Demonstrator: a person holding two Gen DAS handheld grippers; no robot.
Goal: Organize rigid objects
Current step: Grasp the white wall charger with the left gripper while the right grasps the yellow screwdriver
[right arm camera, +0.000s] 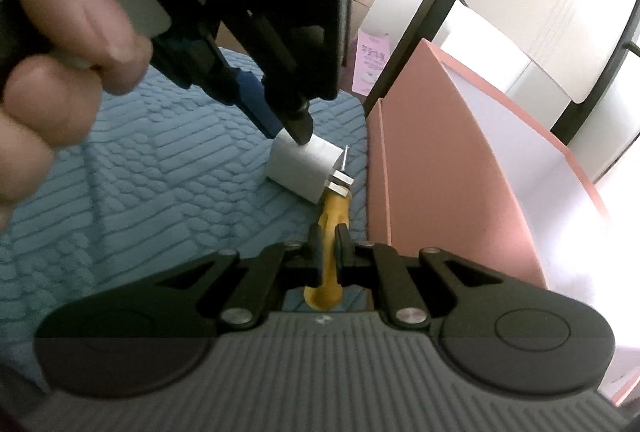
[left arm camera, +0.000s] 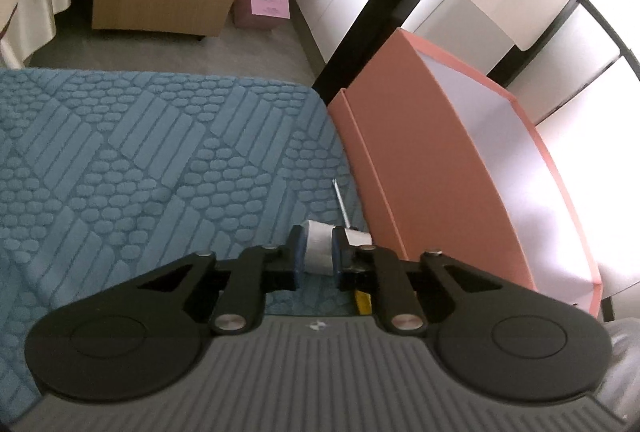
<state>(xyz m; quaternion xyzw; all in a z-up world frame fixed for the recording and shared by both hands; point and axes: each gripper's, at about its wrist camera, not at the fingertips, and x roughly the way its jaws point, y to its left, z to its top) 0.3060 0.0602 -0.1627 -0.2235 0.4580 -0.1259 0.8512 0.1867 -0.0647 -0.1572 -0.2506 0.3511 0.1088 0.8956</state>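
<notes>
The white block (left arm camera: 318,246) lies on the blue bumpy mat (left arm camera: 140,152) on the bench. A big pink box (left arm camera: 420,168) stands open at 3 o'clock, just beside it. The left gripper (left arm camera: 316,252) has its jaws squeezed on the block. The right gripper (right arm camera: 329,246) jaws pinch the yellow-handled screwdriver (right arm camera: 332,216), whose thin metal tip sits by the block's right side.

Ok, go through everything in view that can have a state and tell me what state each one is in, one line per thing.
Left tongs: shut on the white block.
White block: gripped, low over the blue mat.
Right tongs: shut on the yellow-handled screwdriver.
Yellow-handled screwdriver: gripped by its handle, tip pointing away beside the block.
Pink box: open, white inside, nothing visible in it.
Blue mat: lying flat.
</notes>
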